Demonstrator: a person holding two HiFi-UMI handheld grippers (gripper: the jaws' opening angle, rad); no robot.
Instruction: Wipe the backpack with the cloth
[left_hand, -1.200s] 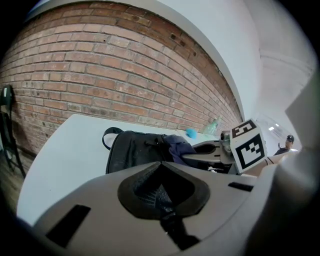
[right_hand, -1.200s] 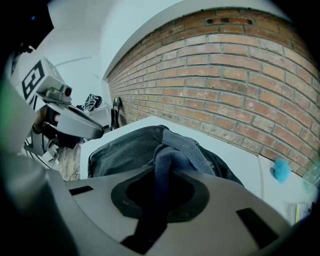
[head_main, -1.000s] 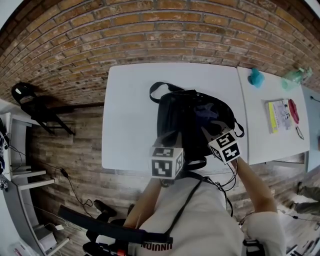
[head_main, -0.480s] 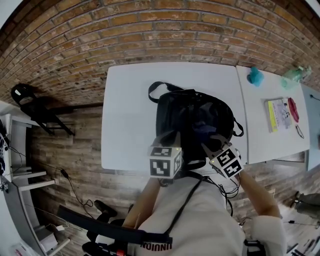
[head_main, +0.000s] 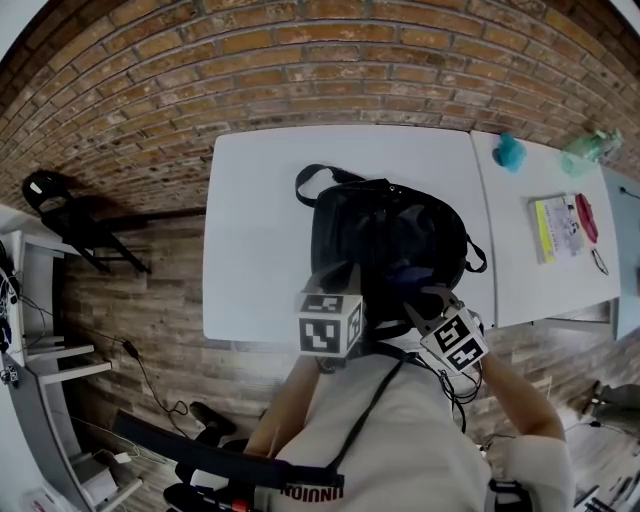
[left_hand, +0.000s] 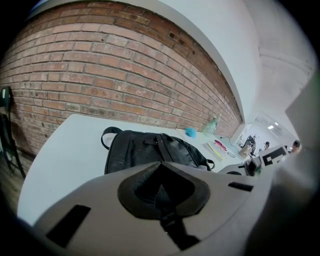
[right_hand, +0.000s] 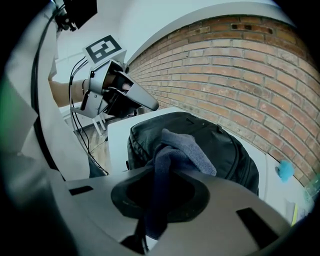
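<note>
**Kid A:** What can you see from the head view?

**Kid B:** A black backpack (head_main: 385, 235) lies flat on a white table (head_main: 260, 230) next to a brick wall (head_main: 300, 60). The left gripper (head_main: 342, 272) is at the near edge of the backpack. The right gripper (head_main: 414, 298) is close beside it. A blue-grey cloth (head_main: 405, 275) sits at its tip, over the near part of the backpack.

**Kid A:** What about the left gripper view?

**Kid B:** Its two jaws are pressed together and there is nothing between them. The backpack lies just past them on the table, with its loop handle on the left.

**Kid A:** And the right gripper view?

**Kid B:** Those jaws are squeezed tight on the cloth. The cloth sticks up from between them and its loose end flops over in front of the backpack. I cannot tell if it touches there. The left gripper is at the upper left, with its jaws closed and a hand behind it.
</note>
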